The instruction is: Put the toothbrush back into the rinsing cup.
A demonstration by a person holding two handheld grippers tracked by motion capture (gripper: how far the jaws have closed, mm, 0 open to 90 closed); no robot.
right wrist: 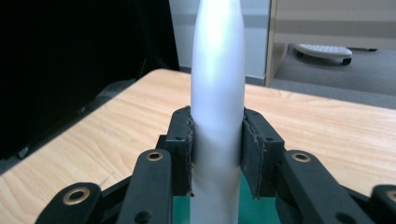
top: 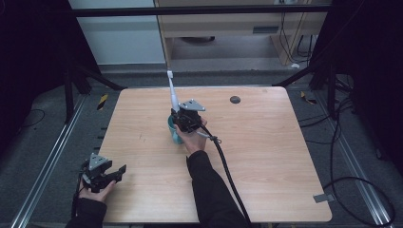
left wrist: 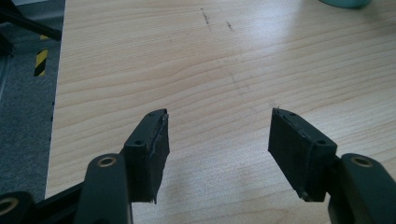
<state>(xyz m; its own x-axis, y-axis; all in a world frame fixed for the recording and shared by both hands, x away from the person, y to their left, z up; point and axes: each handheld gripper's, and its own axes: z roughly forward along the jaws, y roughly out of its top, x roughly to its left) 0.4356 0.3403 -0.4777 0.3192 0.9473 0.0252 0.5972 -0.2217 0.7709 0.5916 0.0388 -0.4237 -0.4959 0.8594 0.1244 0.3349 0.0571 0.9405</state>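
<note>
The wooden counter [top: 266, 156] spreads under both my arms, its near edge cut off by the bottom of the high view. A small dark round disc [top: 235, 99] sits near its far edge; I cannot tell what it is.

My right claw [top: 183, 118] is at the middle of the counter, directly over a teal cup [top: 174, 131]. My hand and the claw cover most of that cup, so only part of its left side shows in the high view, and in the right gripper view just a teal patch [right wrist: 182, 212] shows below the jaws. The claw is clamped on the grey-white handle of an electric toothbrush [right wrist: 217, 93], both pads pressed against its sides. The toothbrush stands nearly upright, leaning a little, its white head [top: 169, 74] rising past the counter's far edge. Its lower end is hidden, so I cannot tell whether it reaches into the cup.

My left claw [left wrist: 218, 140] rests at the near left corner of the counter, jaws spread wide with nothing but bare wood between them. A sliver of the teal cup [left wrist: 344, 3] is cut off at the top of the left gripper view.
</note>
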